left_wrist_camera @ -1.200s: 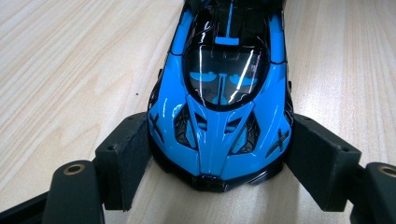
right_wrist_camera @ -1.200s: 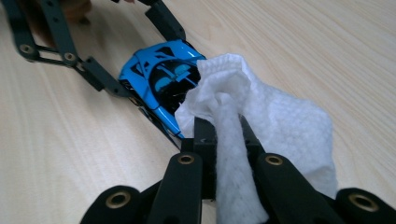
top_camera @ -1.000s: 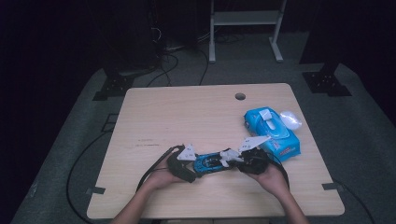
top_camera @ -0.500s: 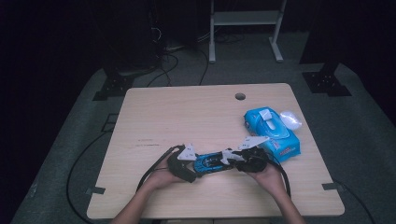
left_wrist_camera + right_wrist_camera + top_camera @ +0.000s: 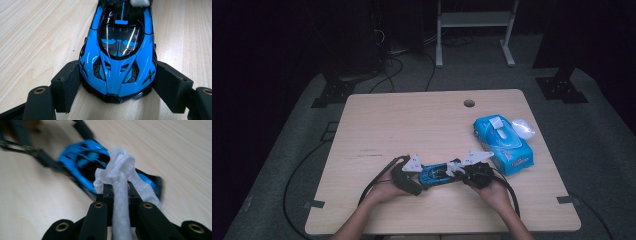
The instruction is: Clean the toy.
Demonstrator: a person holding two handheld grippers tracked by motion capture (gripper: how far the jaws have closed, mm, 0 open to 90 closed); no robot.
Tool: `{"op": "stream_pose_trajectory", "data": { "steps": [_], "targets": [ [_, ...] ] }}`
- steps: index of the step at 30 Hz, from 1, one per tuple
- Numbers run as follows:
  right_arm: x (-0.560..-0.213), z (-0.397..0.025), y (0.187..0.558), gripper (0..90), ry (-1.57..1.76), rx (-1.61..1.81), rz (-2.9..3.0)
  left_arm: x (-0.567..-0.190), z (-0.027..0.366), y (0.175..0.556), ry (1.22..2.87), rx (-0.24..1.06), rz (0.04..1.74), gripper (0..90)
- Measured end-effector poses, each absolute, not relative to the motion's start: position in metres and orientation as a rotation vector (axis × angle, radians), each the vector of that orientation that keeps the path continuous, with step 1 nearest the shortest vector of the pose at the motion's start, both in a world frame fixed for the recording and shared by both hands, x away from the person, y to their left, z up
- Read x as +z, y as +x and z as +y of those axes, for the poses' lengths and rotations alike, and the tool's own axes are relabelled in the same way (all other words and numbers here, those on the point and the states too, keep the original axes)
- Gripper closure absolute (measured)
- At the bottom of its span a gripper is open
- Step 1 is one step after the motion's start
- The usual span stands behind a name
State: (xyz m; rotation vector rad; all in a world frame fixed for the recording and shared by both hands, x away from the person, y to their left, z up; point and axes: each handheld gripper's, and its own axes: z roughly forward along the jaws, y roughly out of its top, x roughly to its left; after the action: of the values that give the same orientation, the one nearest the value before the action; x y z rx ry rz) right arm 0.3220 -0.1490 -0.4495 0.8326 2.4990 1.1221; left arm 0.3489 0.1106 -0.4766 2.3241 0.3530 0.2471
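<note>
The blue toy car point(image 5: 117, 55) lies on the light wooden table point(image 5: 412, 125), near the front edge, between your two hands. Its body is glossy plastic, bright blue with black parts, a dark windscreen and a small X mark on each front corner. Your left gripper point(image 5: 116, 86) clamps the car's nose: the two black padded jaws press on both sides of it. Your right gripper point(image 5: 119, 195) is closed on a white wipe point(image 5: 120, 170), a soft, crumpled cloth with a woven texture, and the wipe touches the top of the car. In the right gripper view the car is blurred, so its details are hard to read there. To the right of the car lies a blue pack of wipes point(image 5: 502, 142); the print on it is too small to read. Just beside the pack is a pale, crumpled thing point(image 5: 523, 128); I cannot tell what it is.
</note>
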Motion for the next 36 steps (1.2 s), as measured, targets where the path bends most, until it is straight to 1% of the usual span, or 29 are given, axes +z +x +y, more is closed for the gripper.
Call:
{"op": "stream_pose_trajectory", "data": {
  "steps": [3,7,9,15,19,20,23,30,33,36],
  "targets": [
    [-0.447,-0.143,0.319,82.6,0.777,1.077,2.506,-0.477,0.111,0.349,2.32,0.245,0.356,25.3],
    [-0.446,-0.159,0.326,82.8,0.858,1.05,2.494,-0.477,0.11,0.348,2.321,0.252,0.355,25.4],
    [-0.446,-0.165,0.327,83.0,0.902,1.092,2.485,-0.477,0.108,0.349,2.318,0.249,0.353,25.4],
    [-0.449,-0.146,0.322,83.0,0.823,1.102,2.517,-0.477,0.111,0.349,2.325,0.252,0.353,25.4],
    [-0.445,-0.155,0.325,83.0,0.855,1.07,2.484,-0.477,0.111,0.349,2.321,0.249,0.357,25.4],
    [-0.443,-0.169,0.329,83.1,0.929,1.114,2.428,-0.477,0.11,0.349,2.318,0.248,0.356,25.4],
    [-0.444,-0.173,0.331,83.1,0.975,1.118,2.407,-0.477,0.109,0.349,2.321,0.249,0.354,25.4],
    [-0.445,-0.158,0.341,82.9,0.95,1.11,2.414,-0.477,0.11,0.349,2.314,0.248,0.362,25.3],
    [-0.441,-0.162,0.347,83.0,0.95,1.043,2.401,-0.477,0.11,0.349,2.315,0.252,0.359,25.3],
    [-0.442,-0.168,0.356,83.0,1.022,1.069,2.404,-0.478,0.11,0.349,2.314,0.247,0.357,25.4]
  ]
}}
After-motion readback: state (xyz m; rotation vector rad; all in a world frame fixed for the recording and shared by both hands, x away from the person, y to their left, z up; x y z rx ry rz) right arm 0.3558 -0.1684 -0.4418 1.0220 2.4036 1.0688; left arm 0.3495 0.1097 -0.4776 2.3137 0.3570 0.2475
